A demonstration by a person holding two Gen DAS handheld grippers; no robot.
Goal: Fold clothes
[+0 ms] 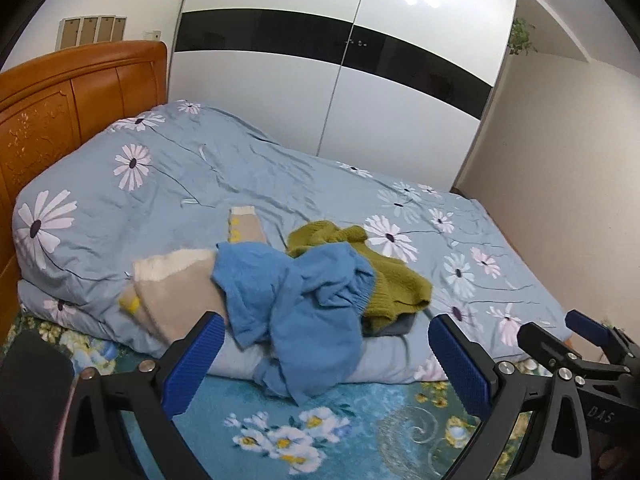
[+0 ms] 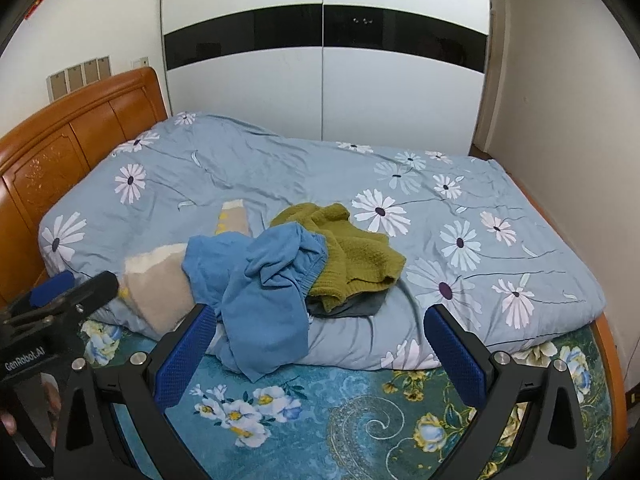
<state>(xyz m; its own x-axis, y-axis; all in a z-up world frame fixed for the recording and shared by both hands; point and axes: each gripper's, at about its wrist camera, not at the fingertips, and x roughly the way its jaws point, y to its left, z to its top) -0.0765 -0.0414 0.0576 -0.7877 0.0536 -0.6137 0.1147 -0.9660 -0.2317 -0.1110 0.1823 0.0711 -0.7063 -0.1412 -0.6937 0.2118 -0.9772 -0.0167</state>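
Since every garment here lies crumpled in one heap, the folding looks not yet begun. The pile sits near the front edge of the flowered quilt (image 2: 280, 168), just beyond the teal patterned sheet (image 2: 320, 412) in the foreground. On top is a blue sweater (image 2: 256, 280), bunched up with part of it hanging over the quilt's edge toward the sheet. A beige sweater (image 2: 160, 292) with a cream trim pokes out from under it on the left, an olive-green knit (image 2: 352, 248) lies rumpled to the right, and a bit of grey cloth (image 2: 352, 306) shows beneath the green one. The left gripper (image 1: 326, 364) has its jaws spread wide with nothing between them, short of the pile; the right gripper (image 2: 316, 354) is likewise wide apart and empty, just in front of the blue sweater. As I judge it, all remains: pulling one garment free, spreading it flat on the sheet, folding it, then repeating for the others.
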